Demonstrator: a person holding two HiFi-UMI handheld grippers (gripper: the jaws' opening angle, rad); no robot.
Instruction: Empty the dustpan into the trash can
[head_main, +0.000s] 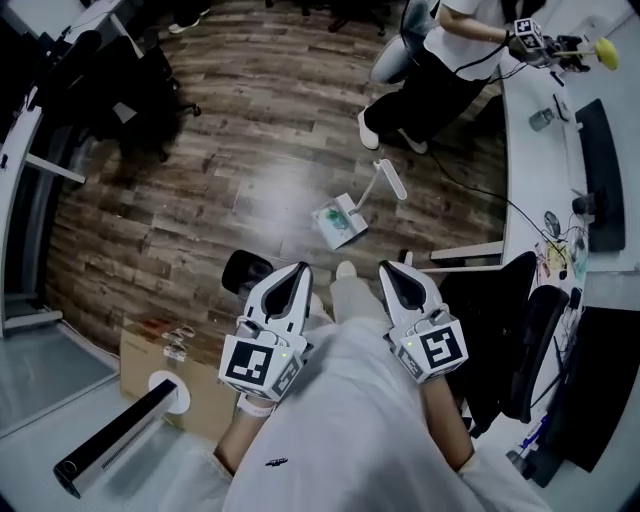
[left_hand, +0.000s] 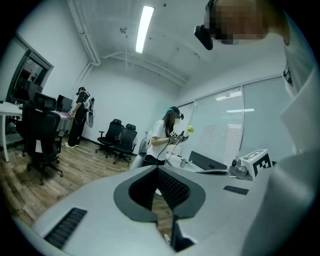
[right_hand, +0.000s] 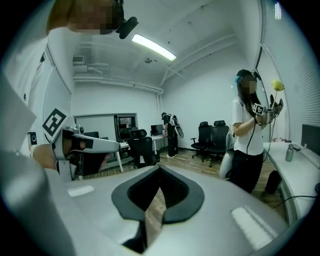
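Note:
A white dustpan (head_main: 340, 220) lies on the wooden floor ahead of me, its long handle (head_main: 386, 181) pointing up and to the right, with something green in its pan. My left gripper (head_main: 302, 267) and right gripper (head_main: 384, 267) are held side by side in front of my body, well short of the dustpan. Both are shut, with nothing between their jaws. The left gripper view shows my left gripper (left_hand: 159, 168) with its jaws together, and the right gripper view shows the same for my right gripper (right_hand: 159, 167). A black round object (head_main: 245, 270) sits just left of the left gripper; I cannot tell what it is.
A person (head_main: 440, 55) stands beyond the dustpan, holding grippers with a yellow ball. A white desk (head_main: 545, 170) with a keyboard runs along the right, with a black chair (head_main: 530, 340) beside it. A cardboard box (head_main: 160, 350) is at my left, and more office chairs (head_main: 130, 90) at far left.

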